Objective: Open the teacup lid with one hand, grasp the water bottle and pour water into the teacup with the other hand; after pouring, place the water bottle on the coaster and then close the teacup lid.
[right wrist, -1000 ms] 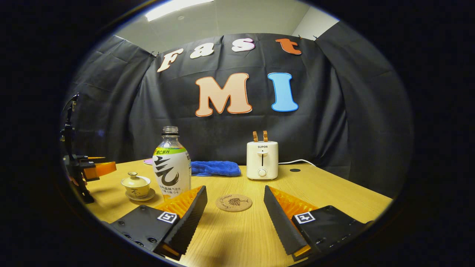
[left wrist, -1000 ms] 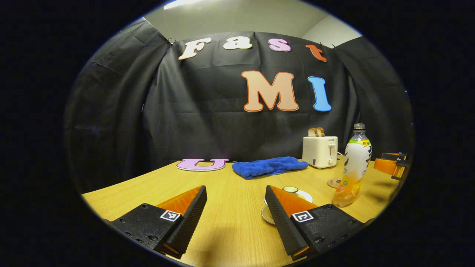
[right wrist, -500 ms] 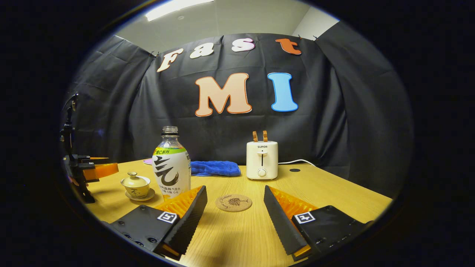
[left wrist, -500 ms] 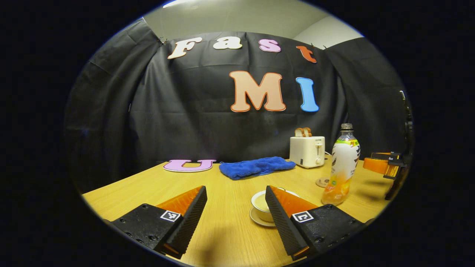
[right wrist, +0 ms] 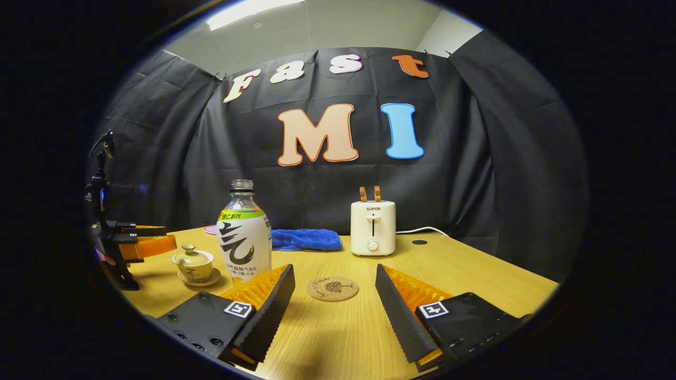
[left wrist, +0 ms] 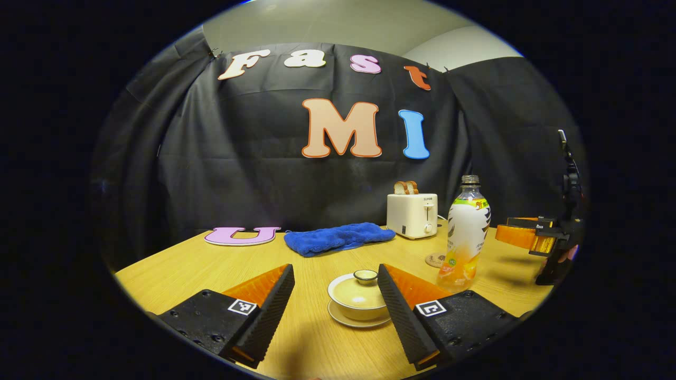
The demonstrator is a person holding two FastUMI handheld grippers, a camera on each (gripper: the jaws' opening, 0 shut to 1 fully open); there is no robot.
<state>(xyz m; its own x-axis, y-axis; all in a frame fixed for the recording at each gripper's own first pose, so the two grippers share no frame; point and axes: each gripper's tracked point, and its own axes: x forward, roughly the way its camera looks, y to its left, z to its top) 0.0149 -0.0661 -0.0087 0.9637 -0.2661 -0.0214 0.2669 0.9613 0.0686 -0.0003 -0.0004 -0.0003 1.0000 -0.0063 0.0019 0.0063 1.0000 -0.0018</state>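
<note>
The left hand-held gripper [left wrist: 334, 295] is spread wide and empty, with the lidded teacup [left wrist: 359, 296] on the bench [left wrist: 211, 266] just ahead between its fingers, likely lined up for the lid. The right hand-held gripper [right wrist: 332, 303] also gapes empty, with the bottle [right wrist: 244, 237] ahead to its left and the coaster [right wrist: 332, 288] straight ahead.

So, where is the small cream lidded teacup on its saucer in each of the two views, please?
Left gripper view: the cream lidded teacup sits low in the centre, between this gripper's open fingers, close to the right one.
Right gripper view: the teacup is small at lower left, left of the clear plastic water bottle.
Shared landmark: the white toaster at the back of the wooden table.
</note>
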